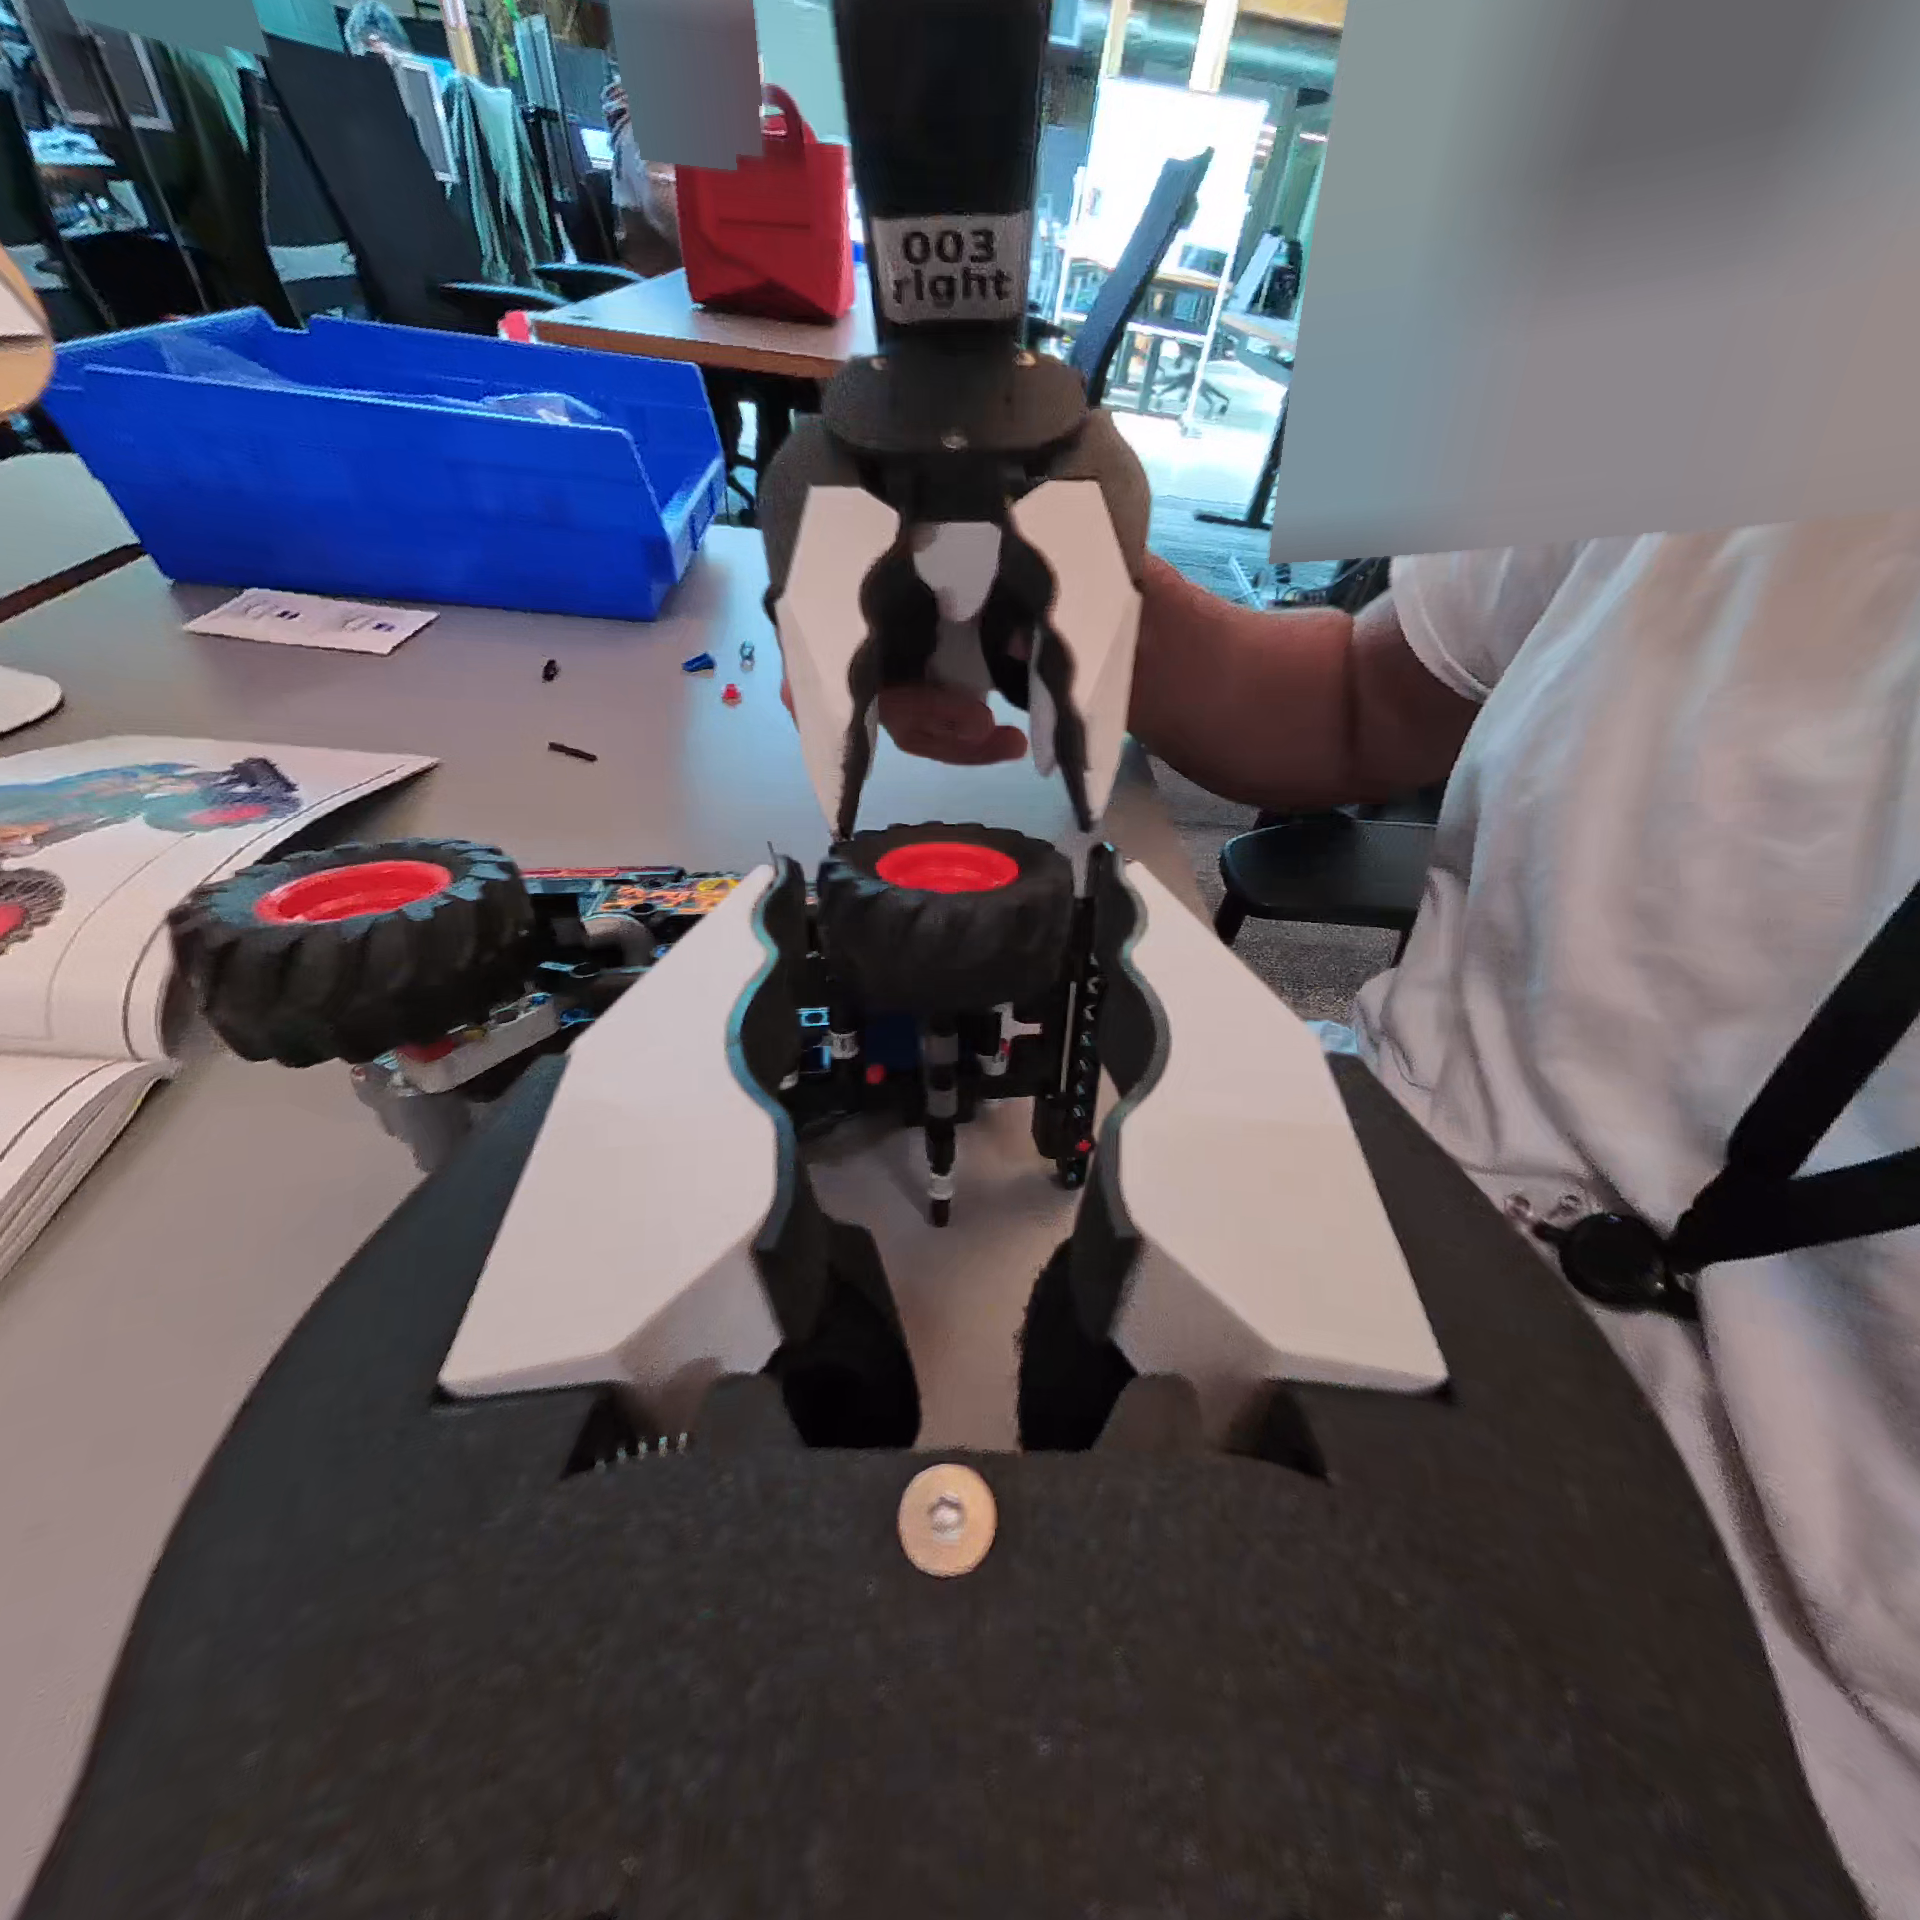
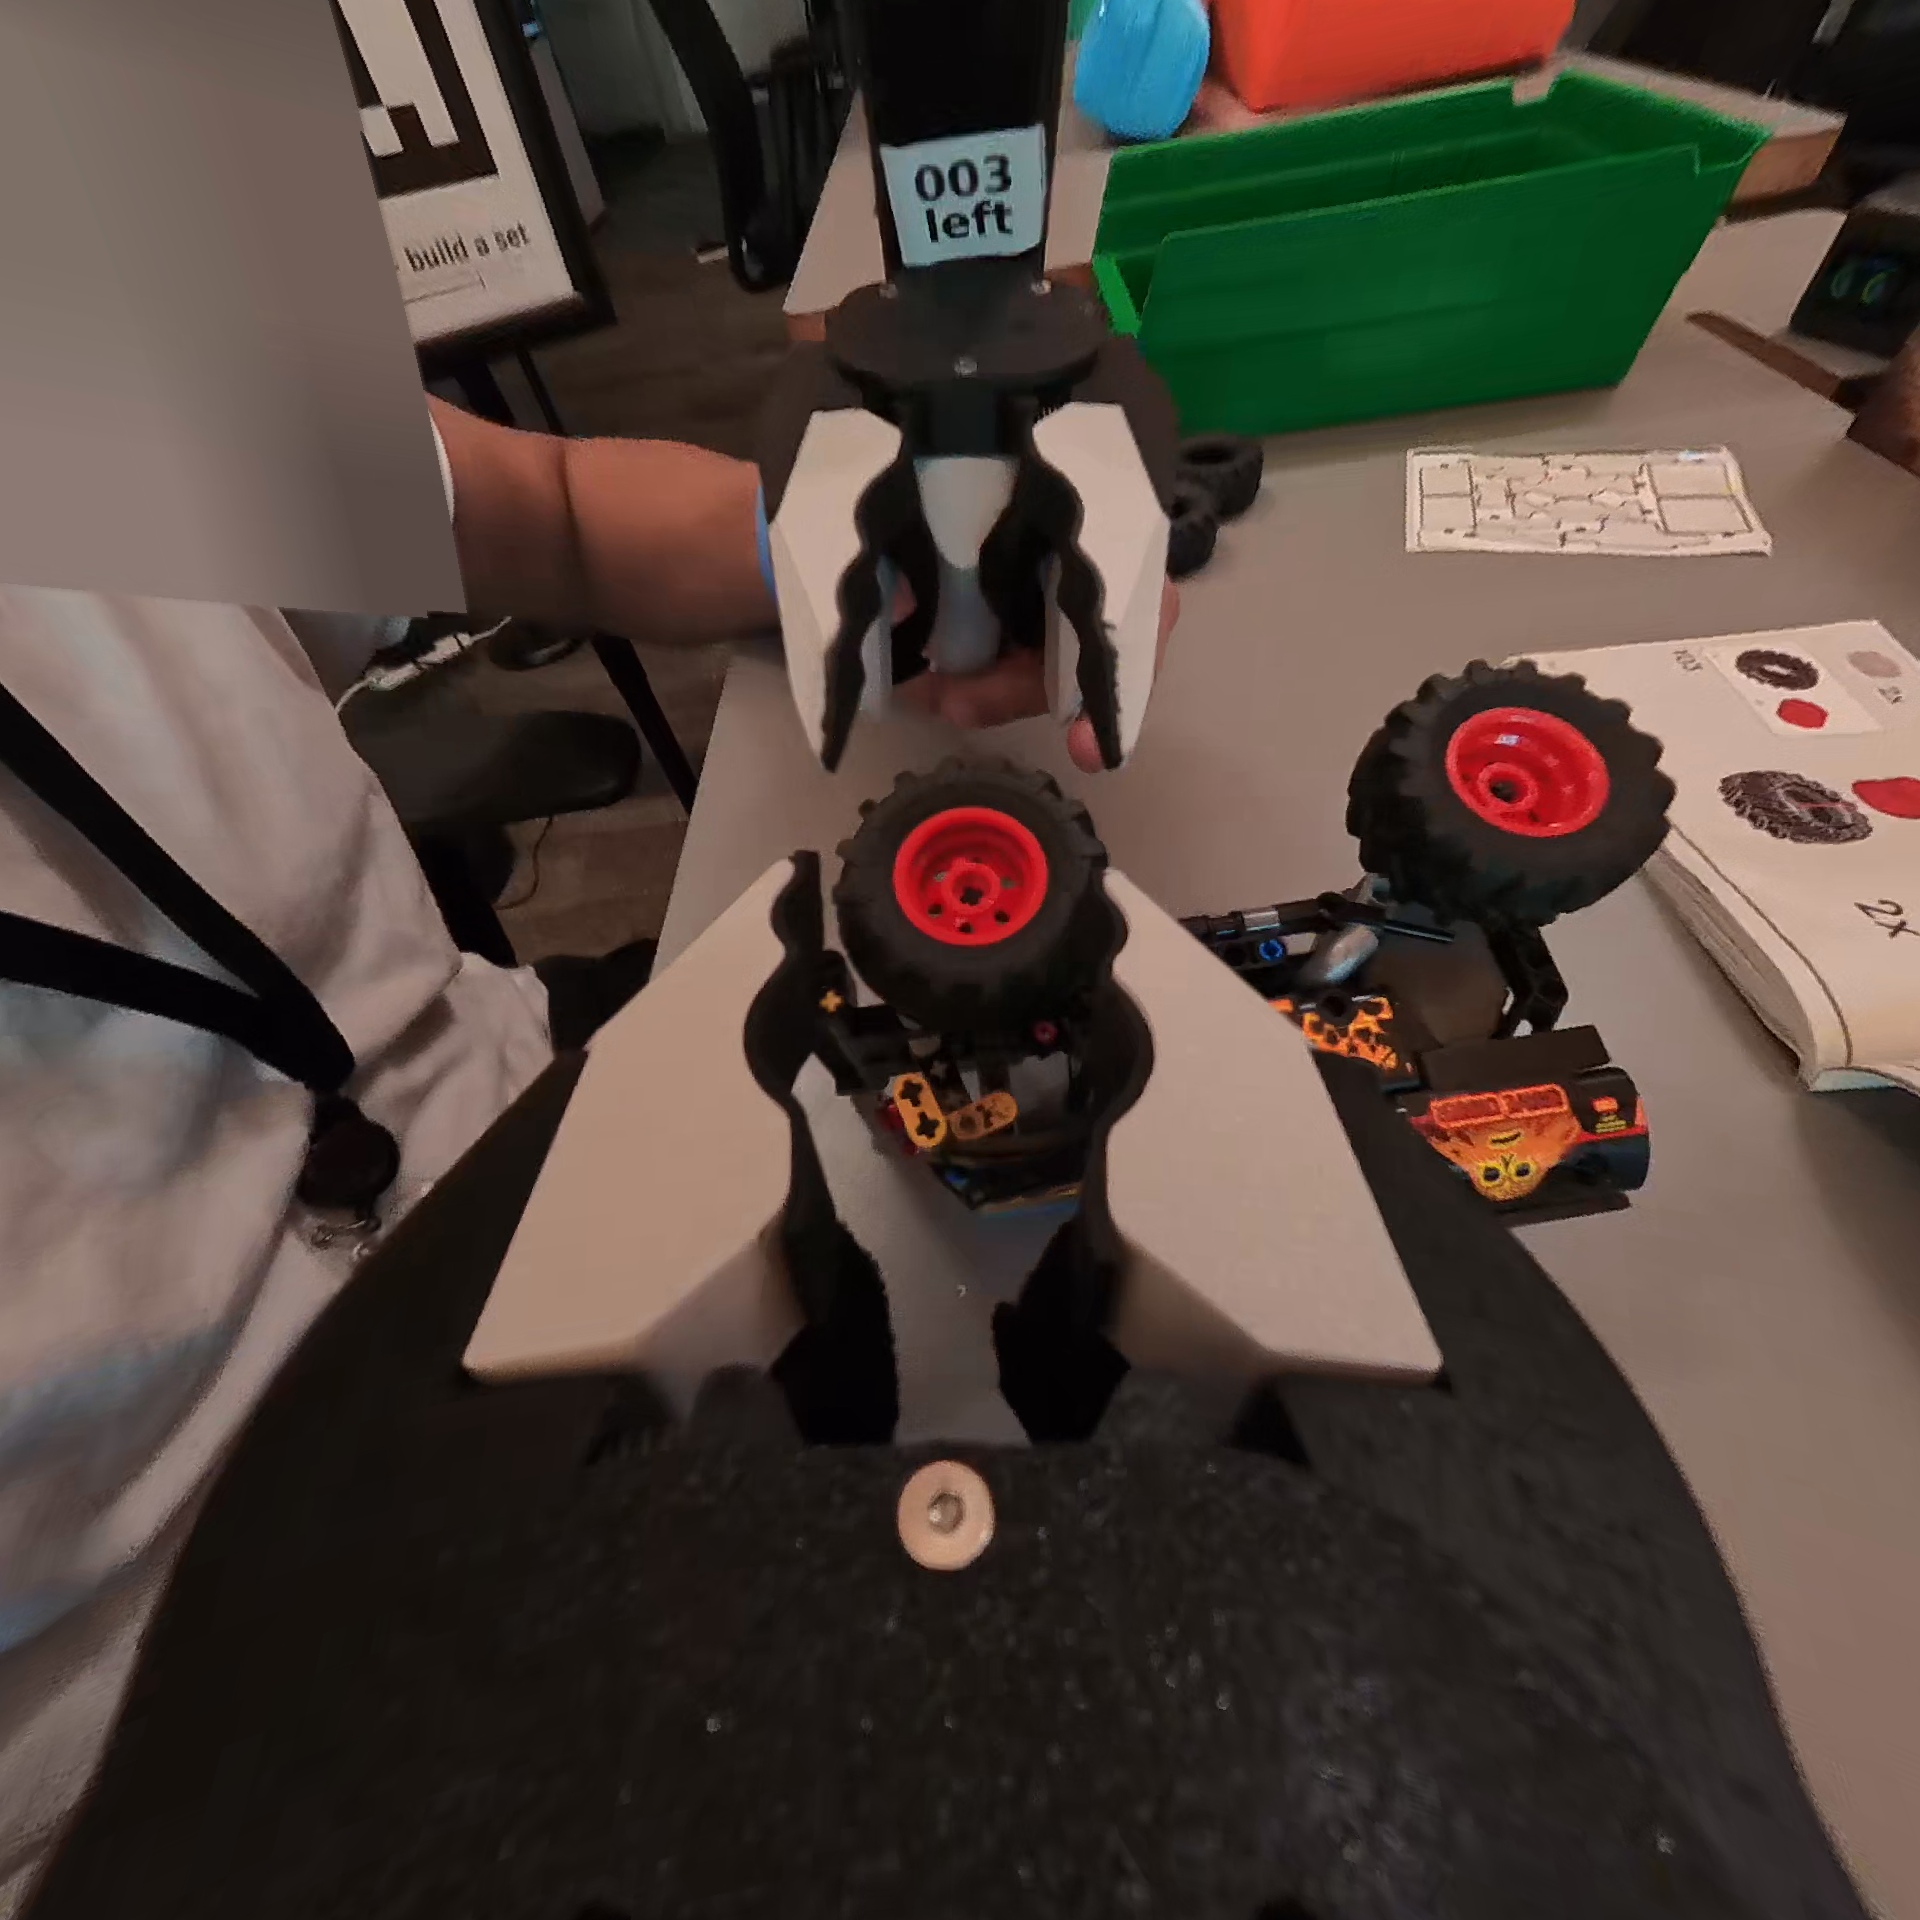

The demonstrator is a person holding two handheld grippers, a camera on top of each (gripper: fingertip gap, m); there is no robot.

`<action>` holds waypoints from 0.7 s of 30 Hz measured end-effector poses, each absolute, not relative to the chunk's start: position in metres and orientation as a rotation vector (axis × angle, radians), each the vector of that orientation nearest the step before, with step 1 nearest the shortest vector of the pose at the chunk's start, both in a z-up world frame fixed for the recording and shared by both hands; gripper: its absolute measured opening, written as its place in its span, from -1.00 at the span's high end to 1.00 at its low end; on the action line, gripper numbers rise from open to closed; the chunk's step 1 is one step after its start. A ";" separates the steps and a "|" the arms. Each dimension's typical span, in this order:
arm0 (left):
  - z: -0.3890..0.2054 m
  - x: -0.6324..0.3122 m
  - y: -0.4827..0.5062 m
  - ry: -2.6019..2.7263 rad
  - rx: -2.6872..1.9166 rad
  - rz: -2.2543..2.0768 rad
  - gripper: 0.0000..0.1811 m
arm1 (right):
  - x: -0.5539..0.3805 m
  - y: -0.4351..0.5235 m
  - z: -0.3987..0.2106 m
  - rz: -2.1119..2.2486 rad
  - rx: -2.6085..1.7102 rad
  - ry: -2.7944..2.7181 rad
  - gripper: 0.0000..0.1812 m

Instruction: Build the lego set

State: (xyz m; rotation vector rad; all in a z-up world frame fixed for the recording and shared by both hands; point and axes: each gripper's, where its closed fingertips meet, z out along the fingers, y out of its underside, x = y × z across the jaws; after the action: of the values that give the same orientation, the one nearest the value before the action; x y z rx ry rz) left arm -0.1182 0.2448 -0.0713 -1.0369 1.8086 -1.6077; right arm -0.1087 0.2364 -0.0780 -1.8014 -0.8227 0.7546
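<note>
My left tongs [image 1: 940,883] and right tongs [image 2: 961,894] are both gripping the truck [image 2: 1382,1049] around its near wheel [image 2: 971,894], tips facing. The truck is lying on the table [image 1: 644,717], the booklet [image 2: 1808,831] lying beside its far wheel [image 2: 1512,779].

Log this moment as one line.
left gripper: flanks near wheel | right gripper: flanks same wheel, opposite side | grip: unclear | second wheel: on truck
</note>
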 end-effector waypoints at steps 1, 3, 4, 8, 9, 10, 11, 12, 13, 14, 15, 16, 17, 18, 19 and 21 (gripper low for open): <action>-0.075 -0.116 0.245 1.816 -1.041 -1.587 0.44 | -0.109 0.238 -0.078 0.742 -1.781 -0.820 0.47; -0.081 -0.114 0.241 1.835 -1.021 -1.566 0.45 | -0.111 0.240 -0.079 0.672 -1.747 -0.842 0.48; -0.082 -0.114 0.239 1.836 -1.012 -1.564 0.48 | -0.111 0.240 -0.080 0.637 -1.736 -0.854 0.55; -0.085 -0.112 0.238 1.837 -0.996 -1.520 0.46 | -0.119 0.230 -0.083 0.658 -1.739 -0.914 0.80; -0.085 -0.113 0.238 1.837 -0.983 -1.508 0.45 | -0.123 0.227 -0.084 0.682 -1.740 -0.916 0.86; -0.085 -0.113 0.240 1.831 -0.983 -1.498 0.45 | -0.122 0.228 -0.084 0.635 -1.716 -0.920 0.85; -0.085 -0.112 0.242 1.818 -0.991 -1.485 0.45 | -0.117 0.230 -0.084 0.551 -1.715 -0.920 0.84; -0.085 -0.111 0.244 1.809 -0.987 -1.471 0.48 | -0.111 0.232 -0.082 0.470 -1.732 -0.900 0.84; -0.085 -0.111 0.244 1.809 -0.981 -1.468 0.48 | -0.104 0.235 -0.077 0.408 -1.728 -0.871 0.83; -0.085 -0.111 0.245 1.809 -0.986 -1.476 0.48 | -0.098 0.237 -0.070 0.380 -1.703 -0.837 0.74; -0.085 -0.111 0.246 1.807 -0.995 -1.485 0.48 | -0.095 0.238 -0.066 0.407 -1.692 -0.803 0.64; -0.085 -0.110 0.246 1.803 -0.999 -1.494 0.48 | -0.096 0.237 -0.068 0.475 -1.712 -0.797 0.55; -0.085 -0.110 0.246 1.800 -1.000 -1.503 0.48 | -0.098 0.239 -0.073 0.538 -1.755 -0.780 0.46; -0.085 -0.110 0.246 1.796 -1.000 -1.509 0.48 | -0.100 0.241 -0.080 0.592 -1.795 -0.765 0.36; -0.085 -0.110 0.246 1.794 -0.998 -1.511 0.48 | -0.102 0.244 -0.086 0.626 -1.827 -0.740 0.35; -0.085 -0.109 0.245 1.791 -0.992 -1.510 0.48 | -0.110 0.246 -0.096 0.699 -1.860 -0.730 0.37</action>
State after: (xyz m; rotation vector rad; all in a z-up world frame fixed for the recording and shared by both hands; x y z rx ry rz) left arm -0.1093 0.2448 -0.0853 -0.9922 1.7915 -1.5096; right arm -0.1098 0.2458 -0.0956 -1.8604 -0.7298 0.6991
